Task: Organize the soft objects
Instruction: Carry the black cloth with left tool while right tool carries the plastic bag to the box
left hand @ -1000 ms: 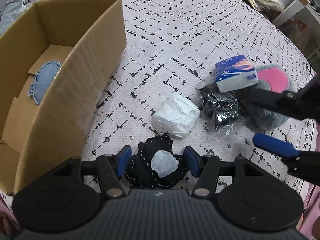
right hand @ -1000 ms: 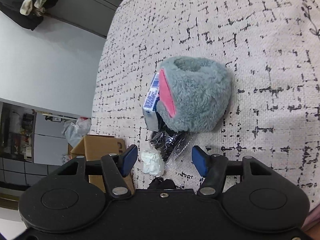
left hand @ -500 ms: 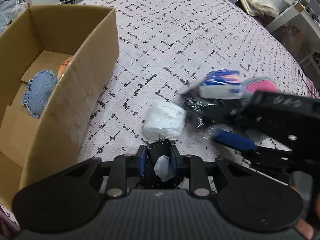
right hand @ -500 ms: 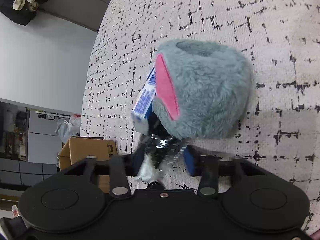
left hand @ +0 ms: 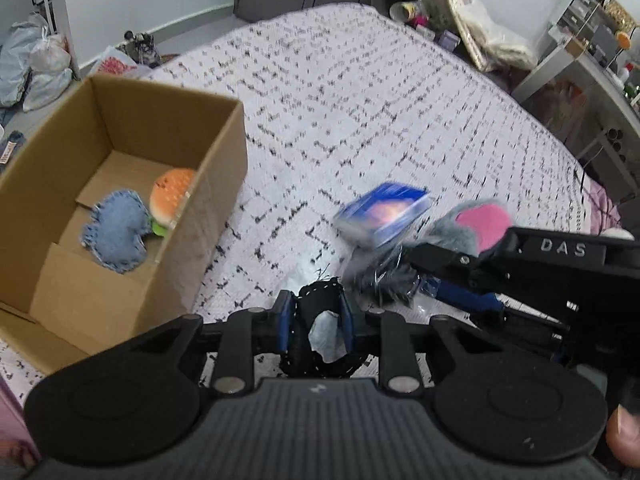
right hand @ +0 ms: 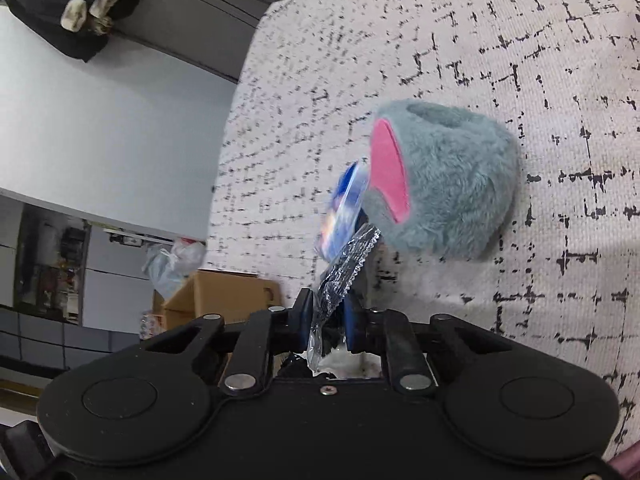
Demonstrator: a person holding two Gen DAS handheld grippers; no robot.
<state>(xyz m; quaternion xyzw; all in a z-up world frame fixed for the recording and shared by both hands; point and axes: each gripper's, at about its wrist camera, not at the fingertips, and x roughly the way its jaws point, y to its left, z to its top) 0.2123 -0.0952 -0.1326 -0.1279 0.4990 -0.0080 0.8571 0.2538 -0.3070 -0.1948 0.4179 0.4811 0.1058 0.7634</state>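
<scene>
**Both grippers loaded, box at 10 o'clock**

Left gripper (left hand: 317, 322): blue pads clamped on a black fabric piece (left hand: 318, 304) with white stitched edging and a pale grey-white patch on its face. It is pinched narrow between the pads, and its lower edge bulges out below them.

Right gripper (right hand: 327, 326): fingers closed on a clear crinkled plastic packet (right hand: 346, 268) with dark contents. In the left wrist view it's a blurred black, shiny bundle (left hand: 380, 278) at the right gripper's tip, about 3 o'clock of the left pads.

Blue tissue pack (left hand: 384, 214) sits at 1 o'clock from the left gripper, tilted and motion-blurred. It is close against the packet; can't tell whether it rests on it or is lifted with it.

Grey plush with pink inner face (right hand: 440, 178) sits on the bedspread (left hand: 360, 100), just beside the pack, at 1 o'clock in the right wrist view.

Cardboard box (left hand: 208, 184), open-topped, at 10 o'clock in the left wrist view. Inside: a denim heart cushion (left hand: 116, 236) with frayed edges, touching an orange plush (left hand: 172, 196) with a green bit underneath.
</scene>
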